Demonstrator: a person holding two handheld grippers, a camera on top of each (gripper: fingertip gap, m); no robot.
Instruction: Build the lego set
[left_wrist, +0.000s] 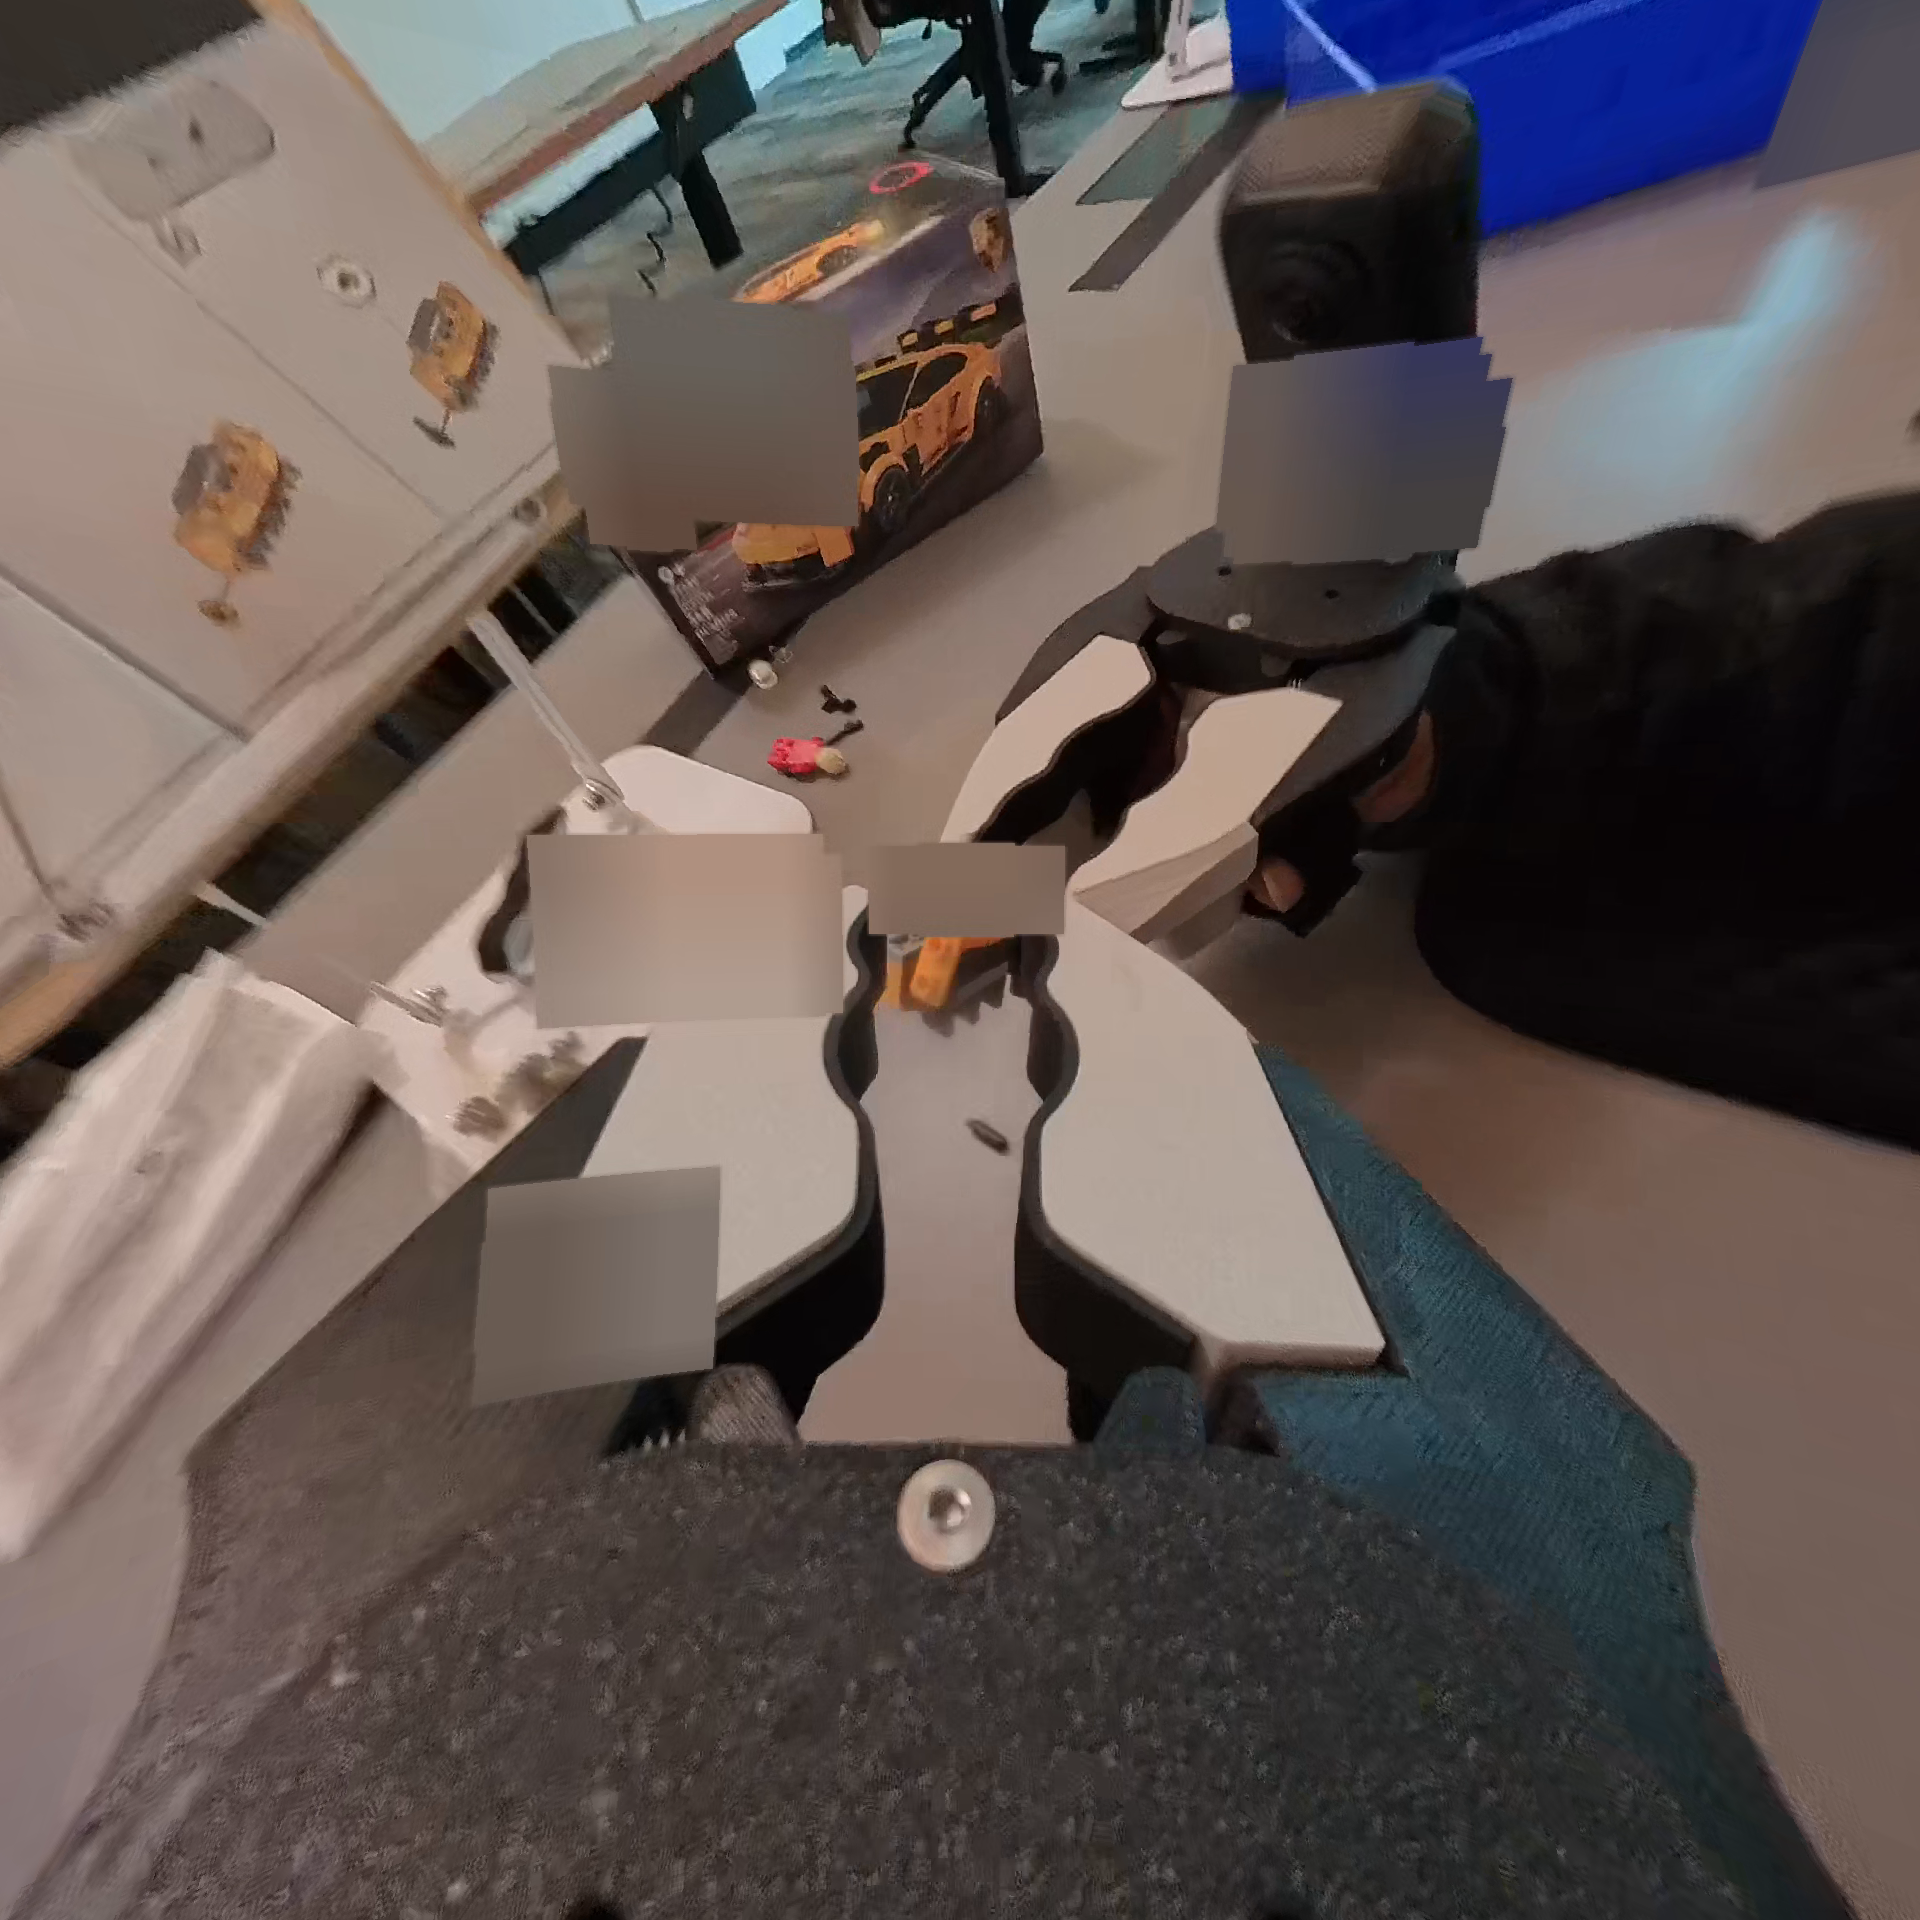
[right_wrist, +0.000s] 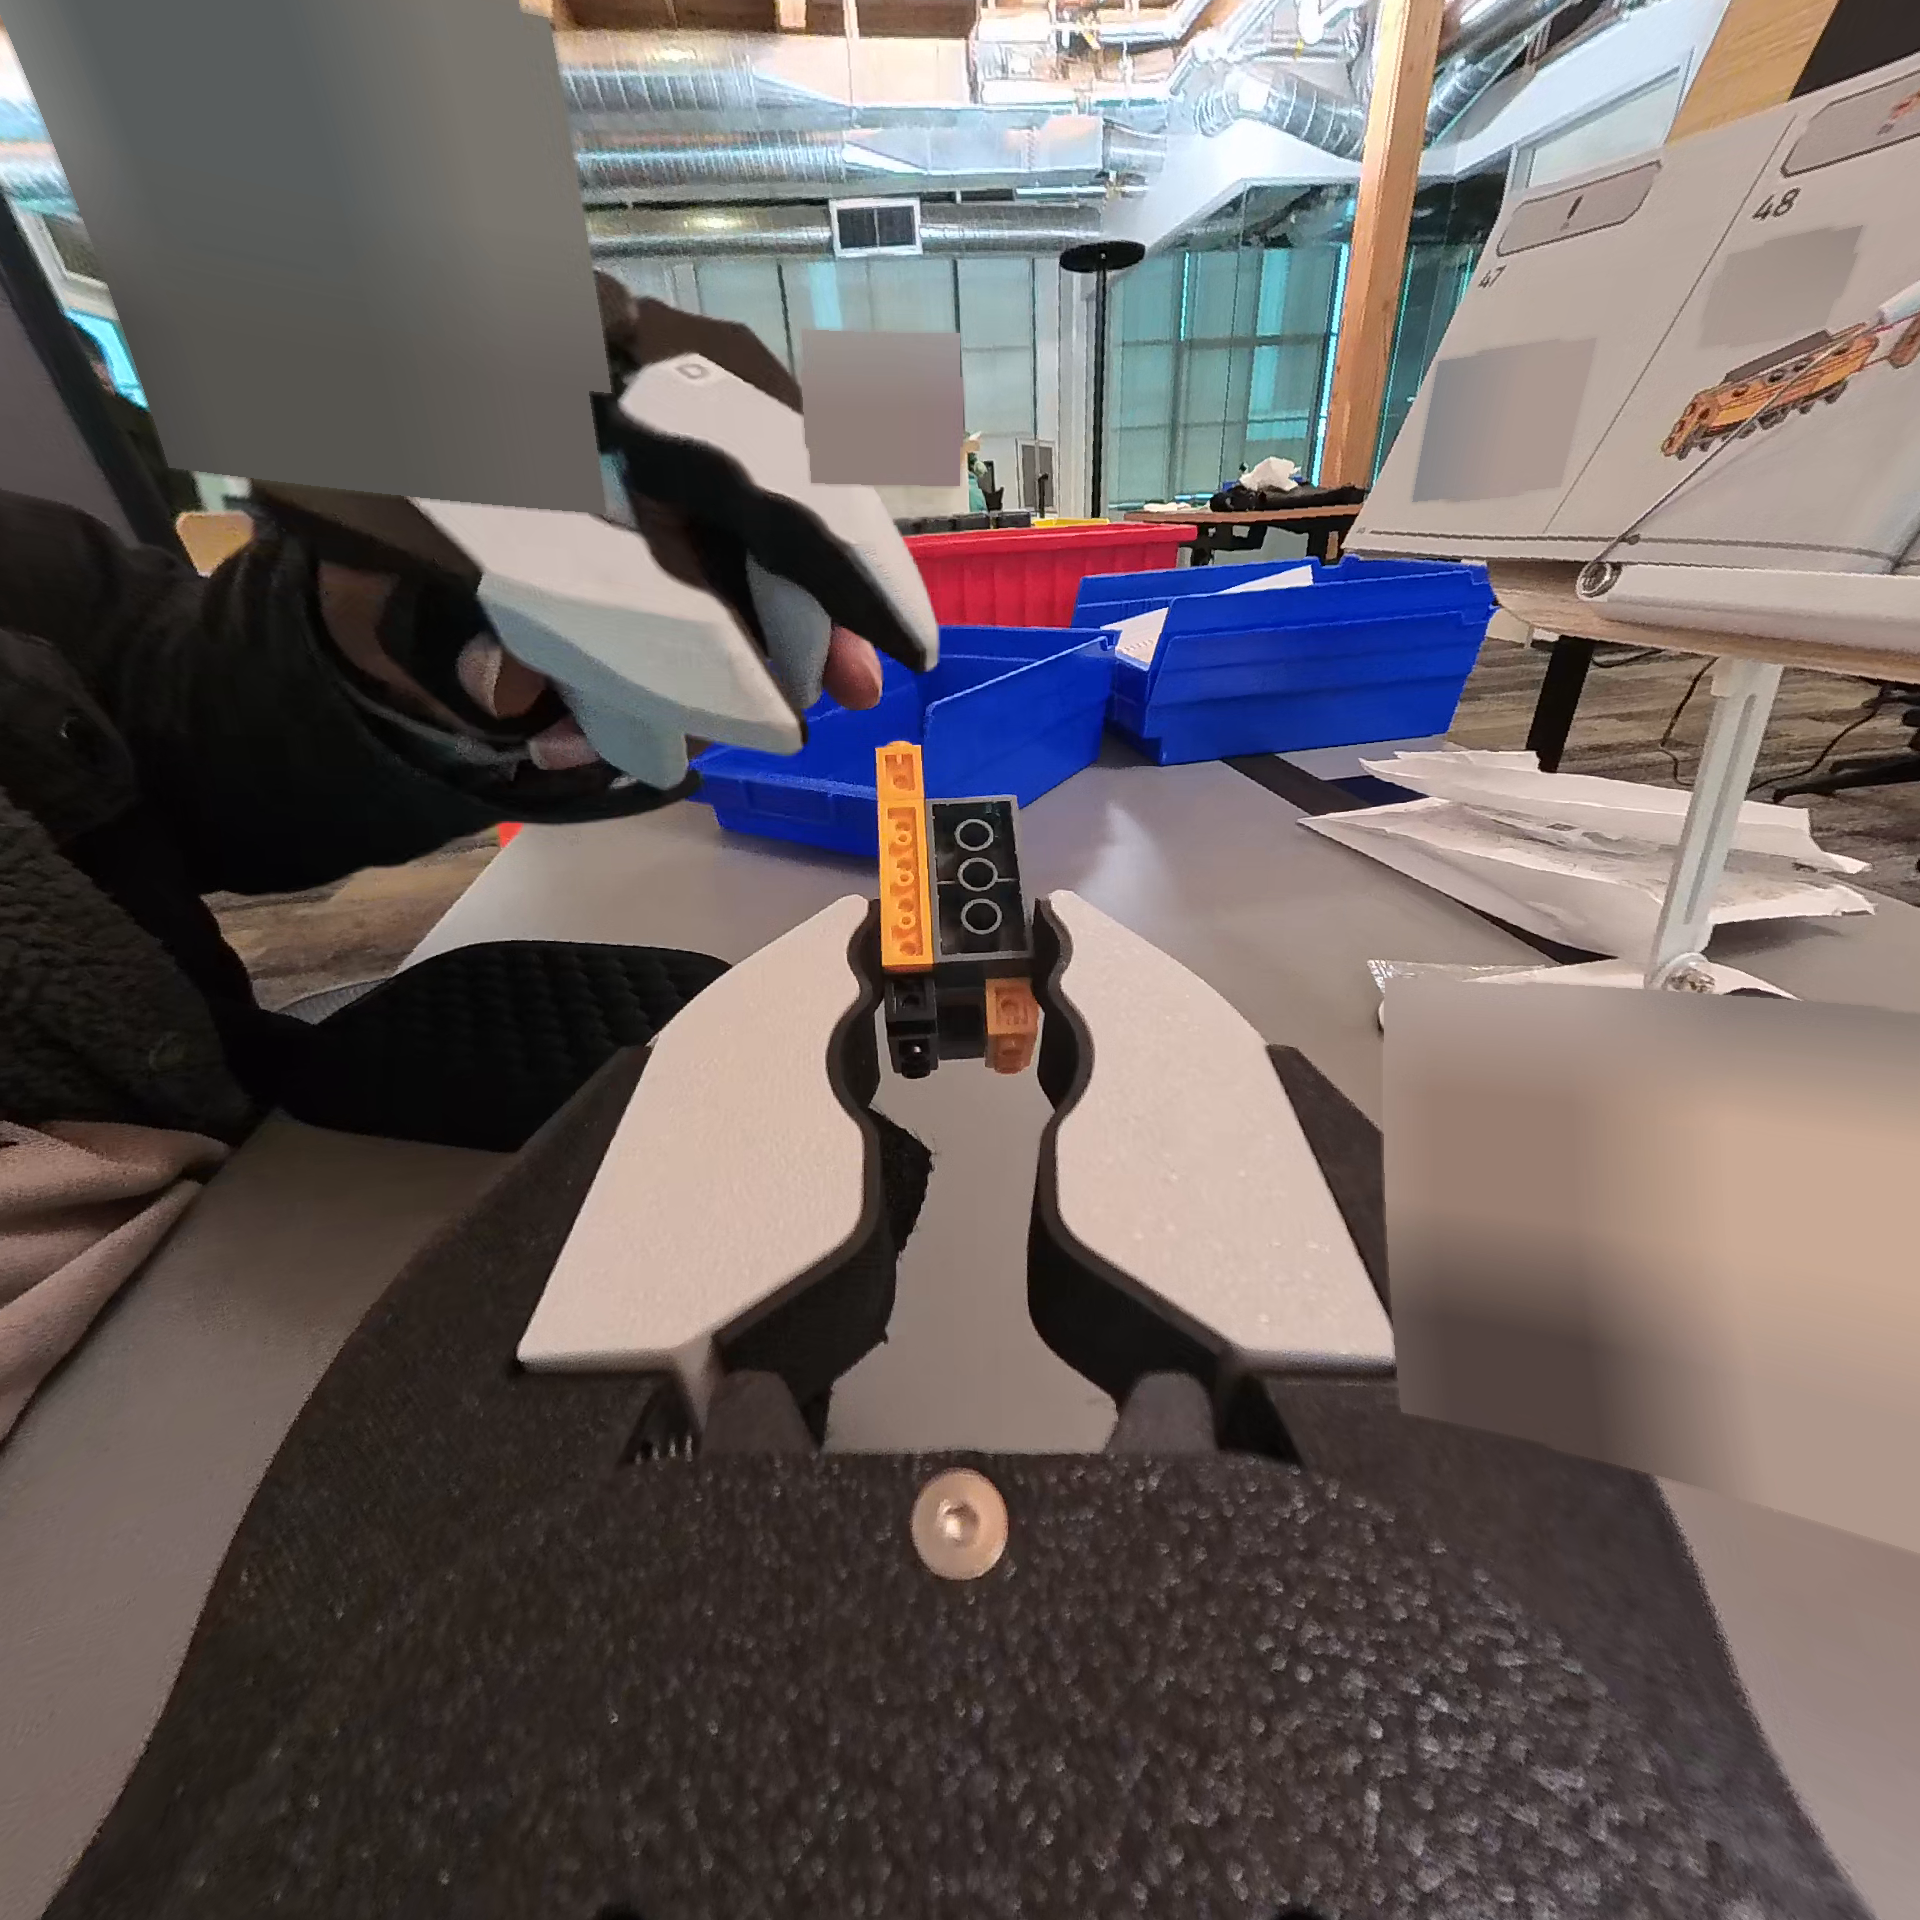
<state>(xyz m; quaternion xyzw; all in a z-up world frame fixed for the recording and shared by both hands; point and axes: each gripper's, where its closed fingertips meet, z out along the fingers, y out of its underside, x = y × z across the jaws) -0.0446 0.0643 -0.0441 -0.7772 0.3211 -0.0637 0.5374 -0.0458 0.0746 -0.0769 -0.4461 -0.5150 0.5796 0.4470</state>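
My right gripper (right_wrist: 956, 925) is shut on a small lego assembly (right_wrist: 977, 873), an orange strip beside a black brick with orange and black bits below. It holds the assembly above the grey table (right_wrist: 1195, 883). My left gripper (left_wrist: 951, 966) is open. Its tips stand on either side of the assembly's orange end (left_wrist: 935, 971), with a gap each side. In the right wrist view the left gripper (right_wrist: 810, 707) hangs just above and left of the assembly's top. The right gripper's fingers (left_wrist: 1070, 727) reach in from the upper right.
The lego box (left_wrist: 894, 416) stands at the back. The instruction booklet (right_wrist: 1662, 364) sits on a stand. Blue bins (right_wrist: 1278, 644) and a red bin (right_wrist: 1039, 566) are behind. A red piece (left_wrist: 800, 755), a black pin (left_wrist: 987, 1135) and paper bags (right_wrist: 1558, 831) lie on the table. Left tips to right tips: about 4 cm. My right gripper's tips are some 15 cm from the black pin (left_wrist: 987, 1135).
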